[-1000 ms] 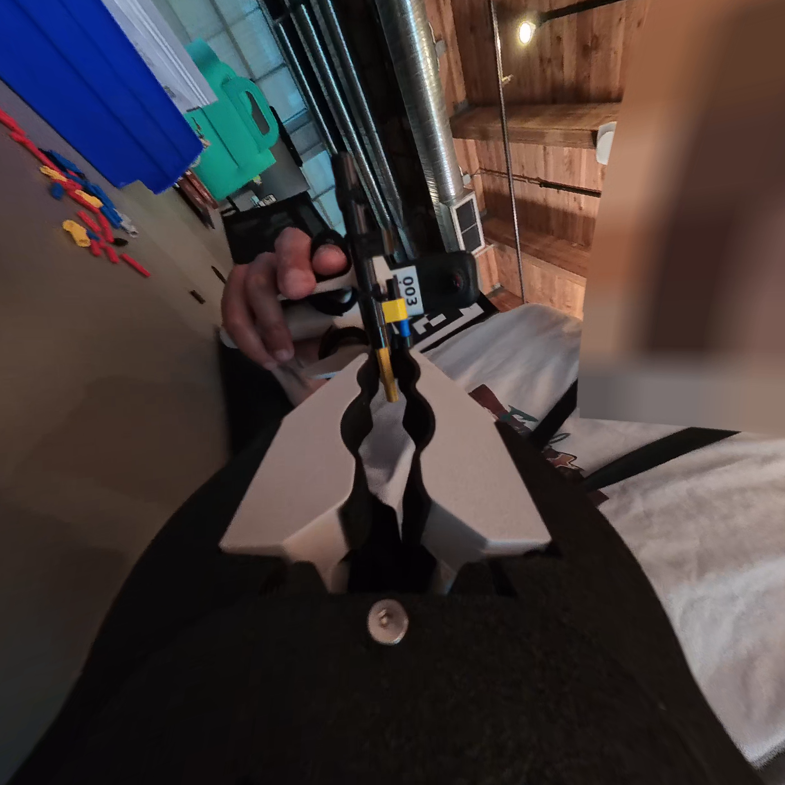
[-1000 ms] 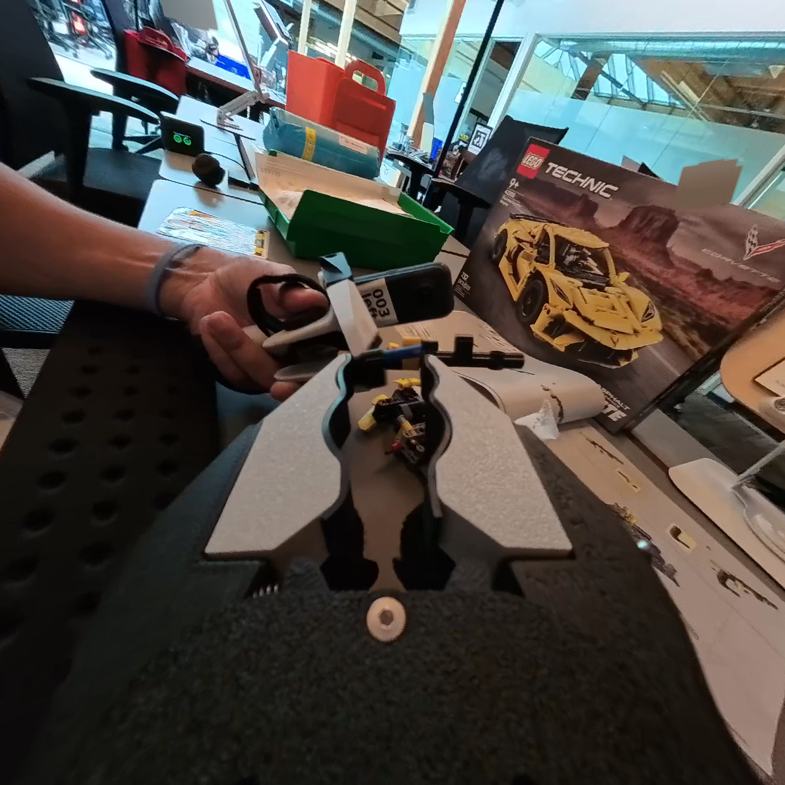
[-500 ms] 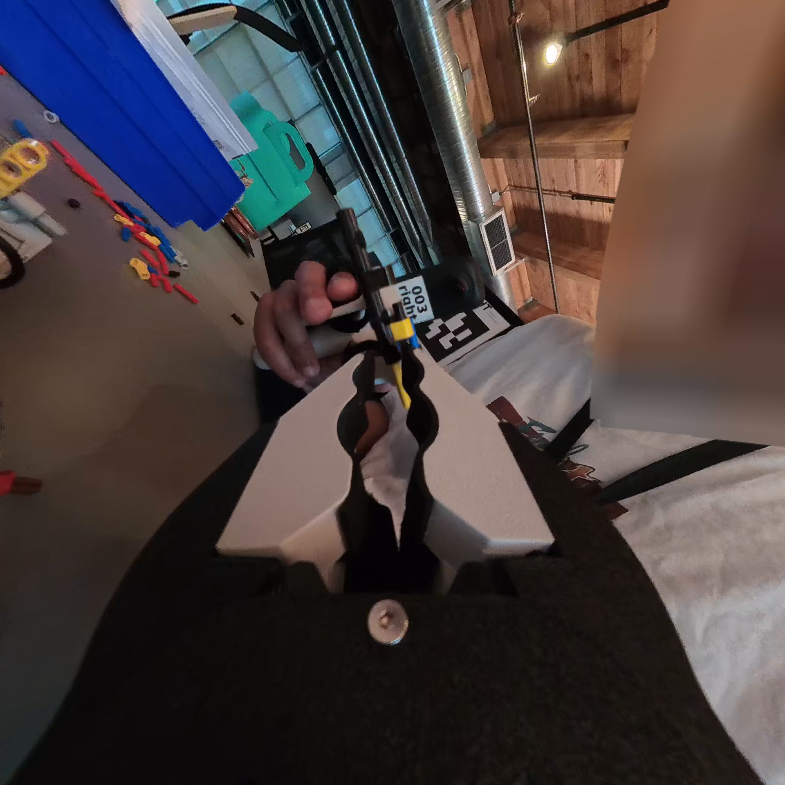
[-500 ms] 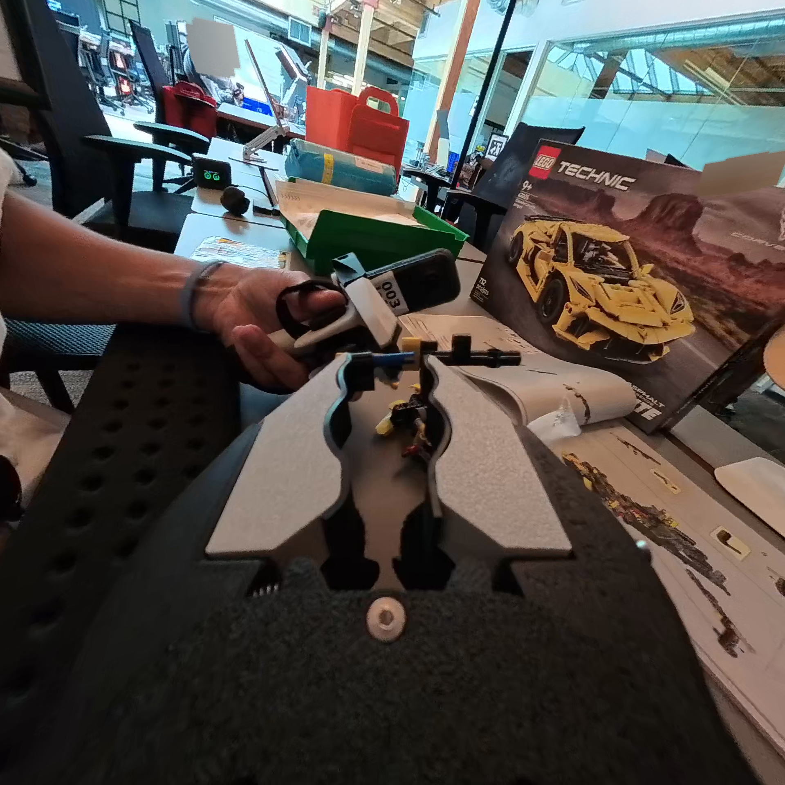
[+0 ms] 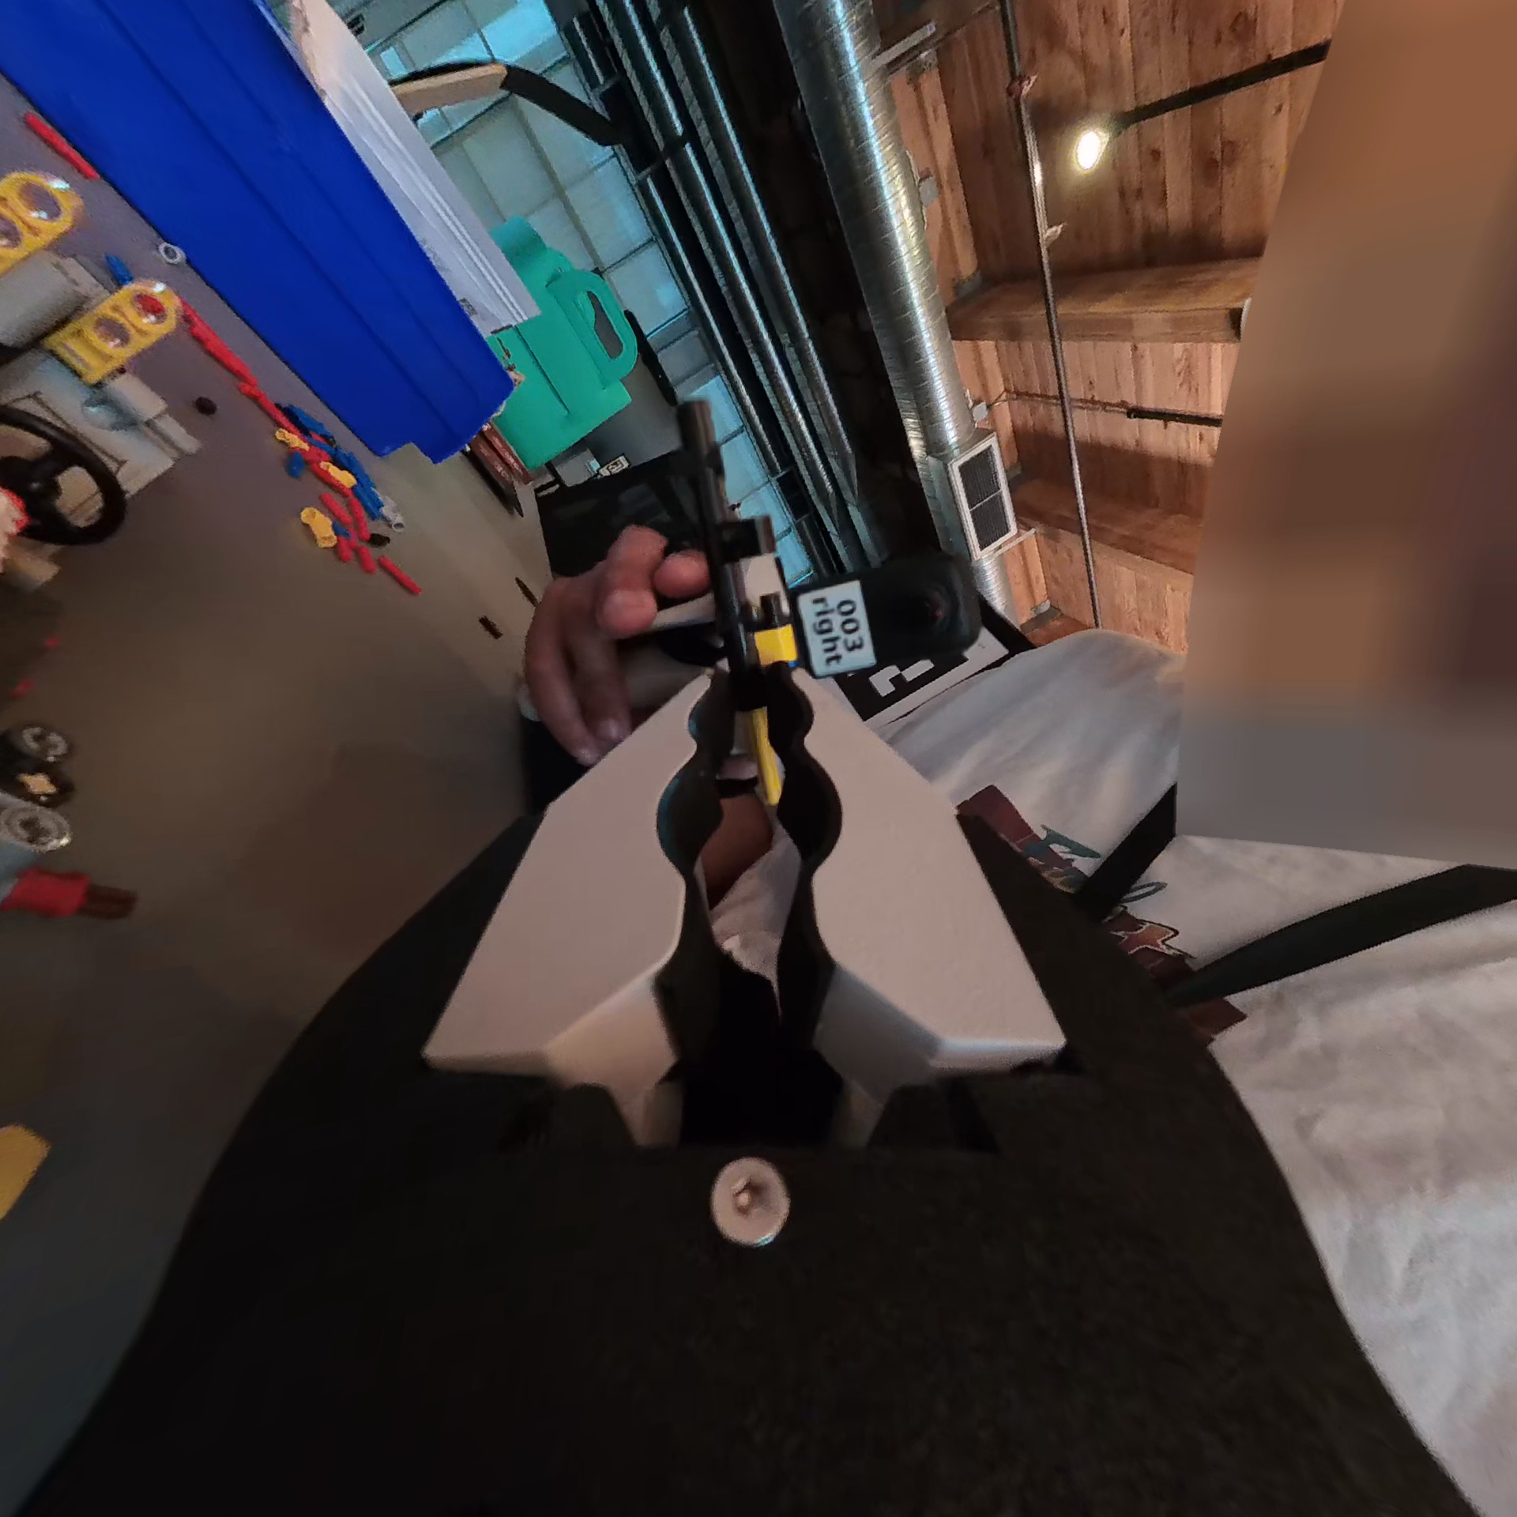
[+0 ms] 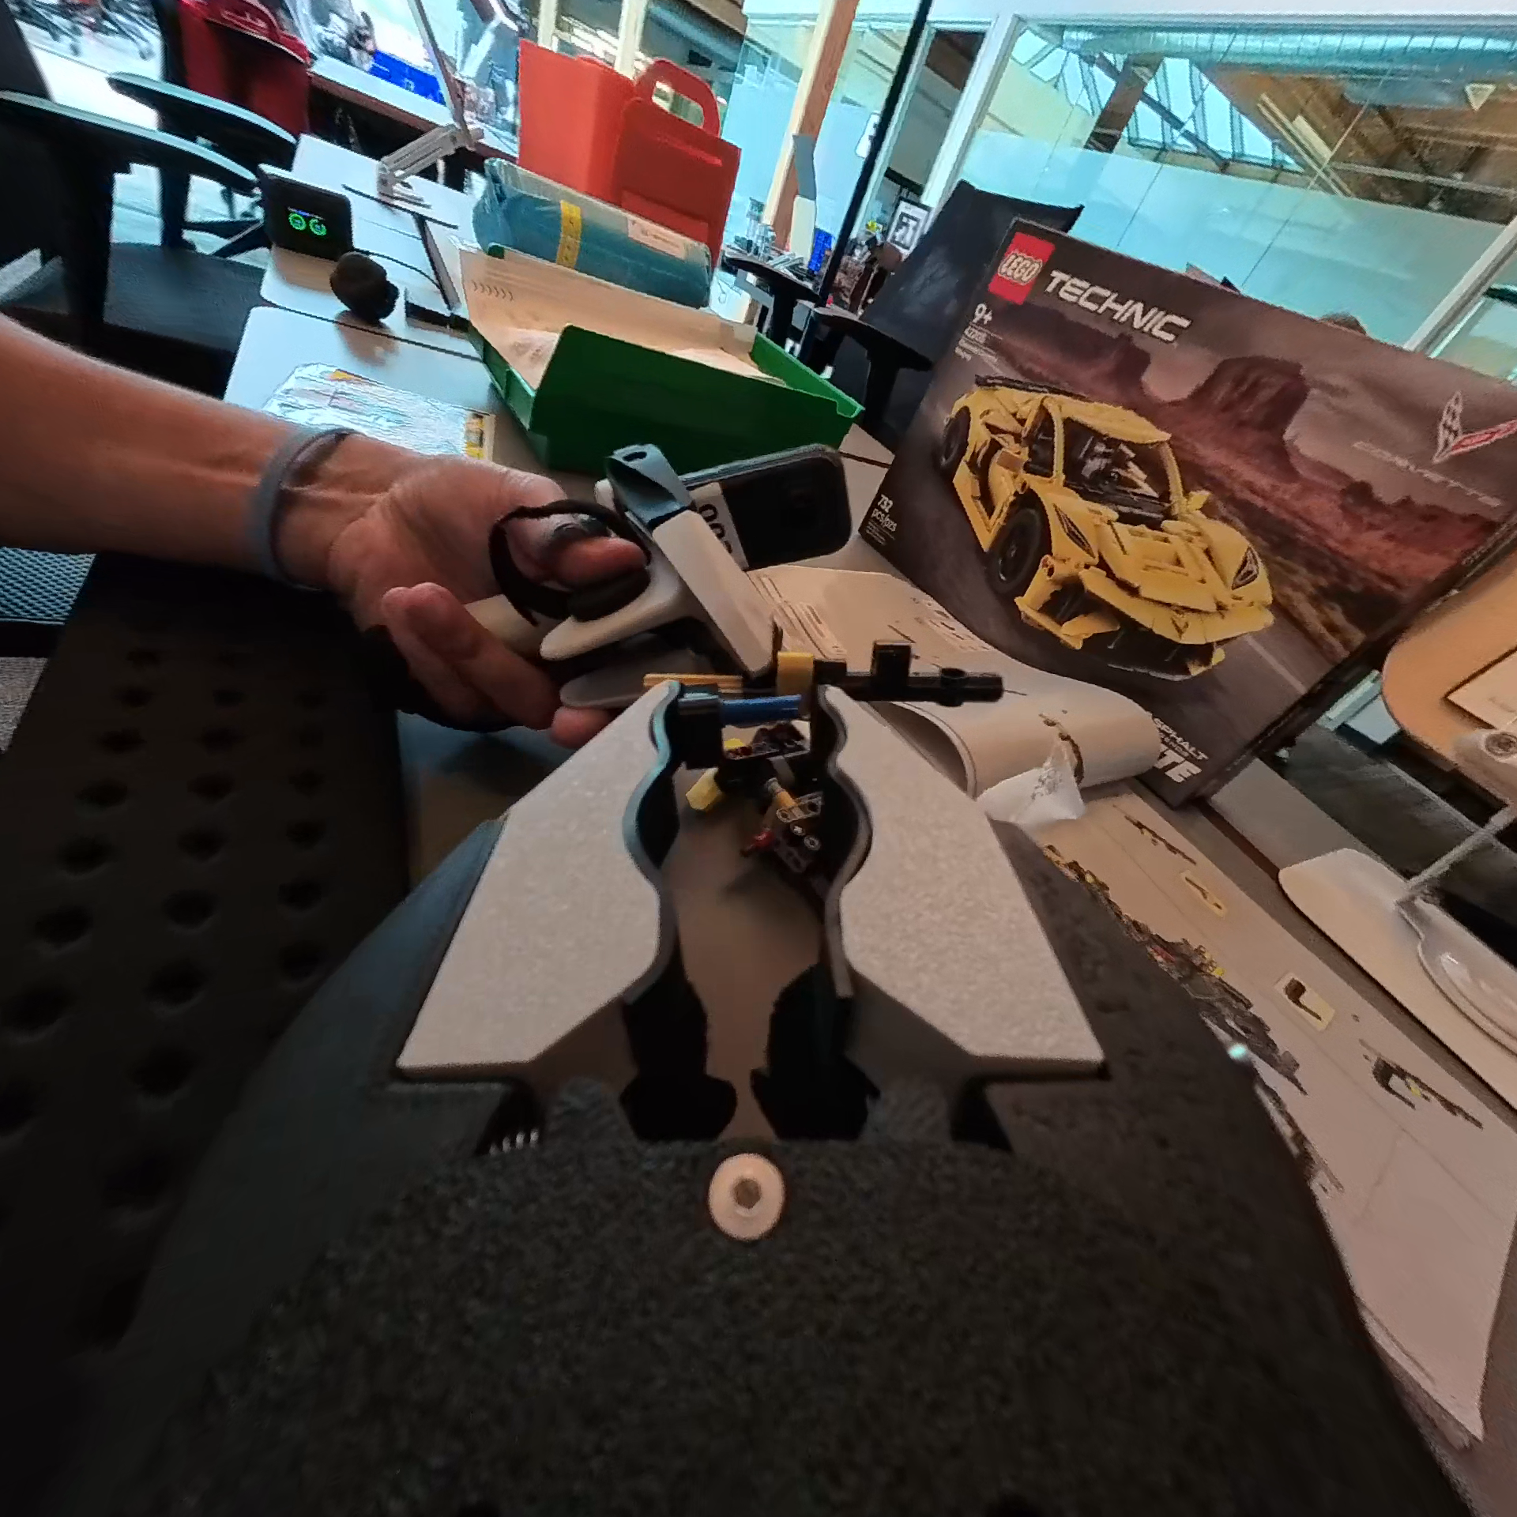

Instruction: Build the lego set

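Note:
A small lego assembly, a black axle (image 6: pixel 903 681) with a yellow bush (image 6: pixel 795 669) and a blue pin (image 6: pixel 759 710), is held in the air between both grippers. My right gripper (image 6: pixel 743 708) is shut on its blue pin and black connector end. My left gripper (image 5: pixel 747 698) is shut on the black axle (image 5: pixel 722 575) by the yellow bush (image 5: pixel 773 644), and it also shows in the right wrist view (image 6: pixel 722 607), coming in from the left. A second small cluster of black, yellow and red pieces (image 6: pixel 780 821) lies on the table below.
The set's box (image 6: pixel 1190 492) stands at the right, with an instruction booklet (image 6: pixel 944 632) and open pages (image 6: pixel 1231 1026) before it. A green tray (image 6: pixel 657 394) is behind. Loose pieces (image 5: pixel 345 492), yellow beams (image 5: pixel 107 328), wheels (image 5: pixel 33 780) and a blue bin (image 5: pixel 246 205) show in the left view. My two grippers' fingertips are within a few centimetres of each other.
Both grippers keep hold of the assembly. The left gripper has turned, bringing more of the table's loose parts into its view. The right gripper has dropped a little toward the table.

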`<move>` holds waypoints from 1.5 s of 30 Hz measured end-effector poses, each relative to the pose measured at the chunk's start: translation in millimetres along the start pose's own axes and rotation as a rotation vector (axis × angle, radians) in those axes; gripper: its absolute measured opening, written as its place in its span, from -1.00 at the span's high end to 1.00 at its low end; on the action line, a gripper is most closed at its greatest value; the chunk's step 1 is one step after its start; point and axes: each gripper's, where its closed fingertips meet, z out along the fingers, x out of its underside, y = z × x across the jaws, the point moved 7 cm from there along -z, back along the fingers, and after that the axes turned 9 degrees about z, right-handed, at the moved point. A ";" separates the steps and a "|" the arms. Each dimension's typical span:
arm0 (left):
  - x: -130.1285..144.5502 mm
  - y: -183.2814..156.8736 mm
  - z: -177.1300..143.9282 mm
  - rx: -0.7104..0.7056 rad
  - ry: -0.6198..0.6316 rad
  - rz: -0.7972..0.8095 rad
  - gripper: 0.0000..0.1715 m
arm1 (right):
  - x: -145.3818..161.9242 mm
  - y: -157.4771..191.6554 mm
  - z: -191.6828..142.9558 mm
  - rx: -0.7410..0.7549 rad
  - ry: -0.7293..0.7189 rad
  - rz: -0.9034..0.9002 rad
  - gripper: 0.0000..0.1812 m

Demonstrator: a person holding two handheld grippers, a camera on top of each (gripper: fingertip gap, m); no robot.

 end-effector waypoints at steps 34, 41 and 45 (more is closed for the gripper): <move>-49.6 14.2 -10.6 -0.474 0.344 0.163 0.94 | 14.9 -34.8 4.9 0.084 0.190 0.130 0.57; -57.4 13.1 3.8 -0.479 0.464 0.150 0.94 | 18.2 -31.1 12.4 0.196 0.247 -0.006 0.72; -56.6 18.5 7.0 -0.507 0.494 0.164 0.94 | 23.1 -32.6 12.5 0.234 0.290 -0.031 0.72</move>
